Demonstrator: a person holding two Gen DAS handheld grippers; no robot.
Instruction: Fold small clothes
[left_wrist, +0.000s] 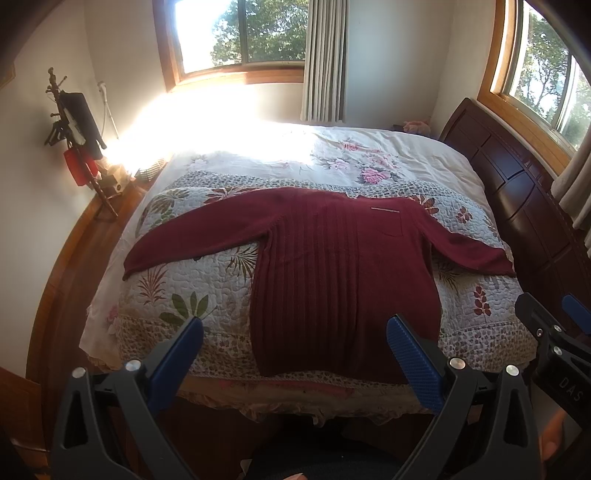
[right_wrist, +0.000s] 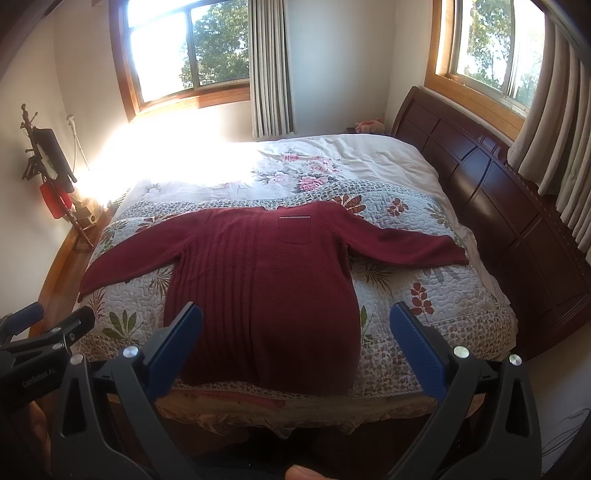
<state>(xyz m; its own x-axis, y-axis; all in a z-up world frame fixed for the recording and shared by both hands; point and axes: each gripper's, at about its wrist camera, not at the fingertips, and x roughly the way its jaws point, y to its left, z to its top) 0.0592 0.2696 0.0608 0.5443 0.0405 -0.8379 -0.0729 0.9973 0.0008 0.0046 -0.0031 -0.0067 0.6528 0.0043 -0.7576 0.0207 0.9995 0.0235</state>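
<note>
Left wrist view: we look across a wide bed (left_wrist: 406, 155) under a quilted floral spread (left_wrist: 192, 291), its dark wooden headboard (left_wrist: 517, 206) along the right side and 2 sunlit windows beyond. In the right wrist view the same bed (right_wrist: 369, 155), quilt (right_wrist: 436, 280) and headboard (right_wrist: 498, 199) fill the room.

On the quilt we see a maroon sweater (left_wrist: 332, 266) laid flat, both sleeves stretched out to the sides, its hem at the near edge of the bed and its neckline toward the far side. A chest pocket with a pale strip sits high on its front. The right wrist view shows the sweater (right_wrist: 266, 288) the same way, centred on the quilt.

Our left gripper (left_wrist: 295, 338) hangs just short of the bed's near edge, its 2 blue-padded fingers (left_wrist: 413, 354) spread wide and holding nothing; the sweater's hem lies ahead of it and slightly toward its right finger, not touched. Our right gripper (right_wrist: 295, 325) hangs likewise before the hem, its fingers (right_wrist: 177, 339) equally wide apart and empty, with the sweater's lower body framed between them but beyond the tips.

Each gripper shows at the edge of the other's view: the right gripper (left_wrist: 554, 325) at far right, the left gripper (right_wrist: 48, 325) at far left.

A coat stand (left_wrist: 74, 140) with dark and red items stands by the left wall, seen again in the right wrist view (right_wrist: 48, 173).
</note>
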